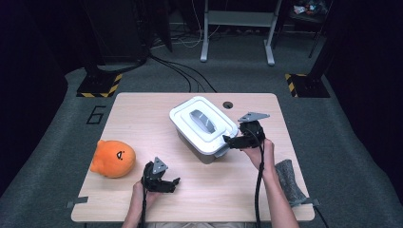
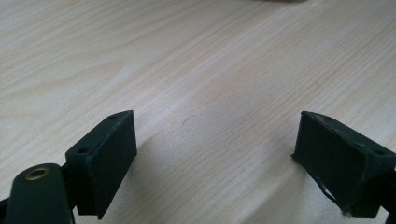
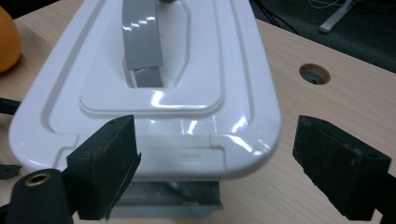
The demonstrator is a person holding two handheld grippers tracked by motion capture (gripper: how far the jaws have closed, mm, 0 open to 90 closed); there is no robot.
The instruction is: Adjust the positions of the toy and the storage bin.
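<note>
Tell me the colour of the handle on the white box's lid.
Grey: the handle sits in the lid recess, clearest in the right gripper view.

A lidded storage box sits on the table a little right of centre, nearer the far edge, turned at an angle to the edges. A handle lies on its lid. A cable hole is just behind the box, close to the far edge. A plush toy lies near the left edge, towards the near side. The right gripper is at the box's near right end; the left gripper rests near the near edge, between toy and box. A rolled cloth lies by the near right corner.
</note>
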